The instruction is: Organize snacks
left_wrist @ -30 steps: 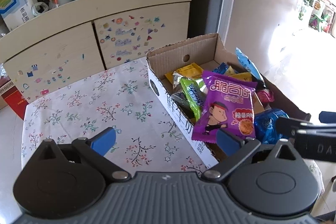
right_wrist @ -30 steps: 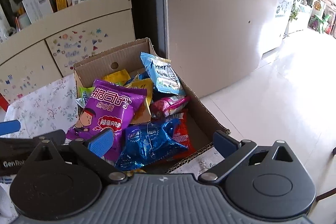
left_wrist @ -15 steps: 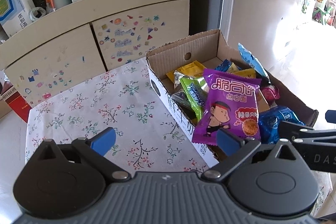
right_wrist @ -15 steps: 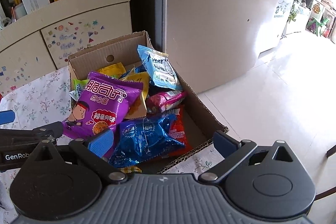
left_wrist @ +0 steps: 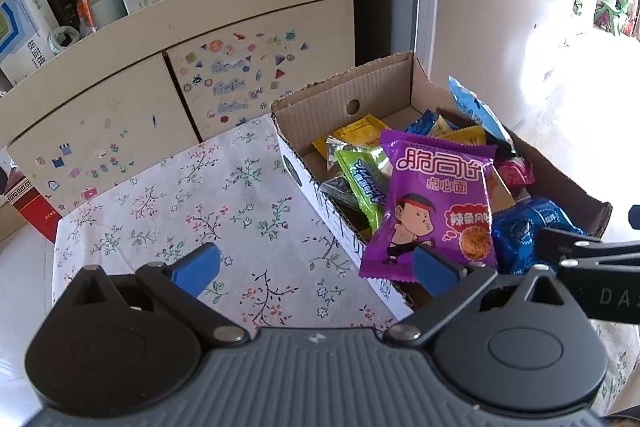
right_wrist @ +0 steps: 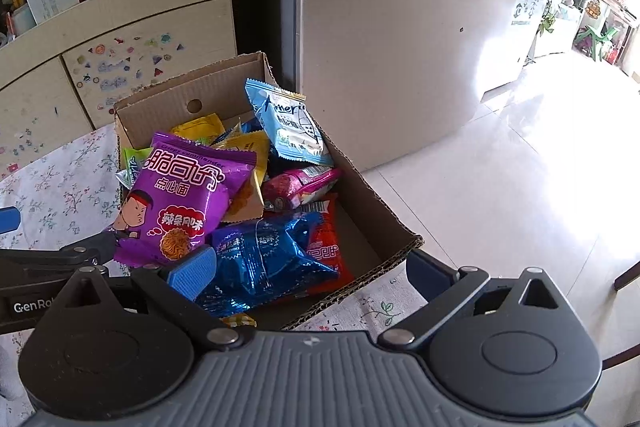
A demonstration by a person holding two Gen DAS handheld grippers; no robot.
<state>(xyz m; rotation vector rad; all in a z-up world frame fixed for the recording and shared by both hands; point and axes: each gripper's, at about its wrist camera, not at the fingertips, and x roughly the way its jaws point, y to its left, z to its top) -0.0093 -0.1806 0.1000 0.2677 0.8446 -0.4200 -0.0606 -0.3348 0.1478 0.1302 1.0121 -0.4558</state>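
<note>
Snacks in crinkly foil and plastic packets are heaped in an open brown cardboard box (right_wrist: 372,195), with a purple noodle-snack packet (left_wrist: 436,203) draped over its near-left wall. Over the last second both views have been drawn slightly nearer the box; no packet has been shifted, so the sorting stands unchanged. The left hand-held gripper (left_wrist: 316,265) and right hand-held gripper (right_wrist: 312,269) are held wide open, empty. The white floral-cloth tabletop (left_wrist: 192,203) beside the box is bare; the blue foil packet (right_wrist: 264,259) lies nearest the right fingers.

One open corrugated cardboard box (right_wrist: 372,195) on one floral tablecloth (left_wrist: 224,211); inside, one purple noodle packet (right_wrist: 180,203), one shiny blue foil bag (right_wrist: 260,259), one pale blue sachet (right_wrist: 292,127), perhaps eleven snack packets altogether.
</note>
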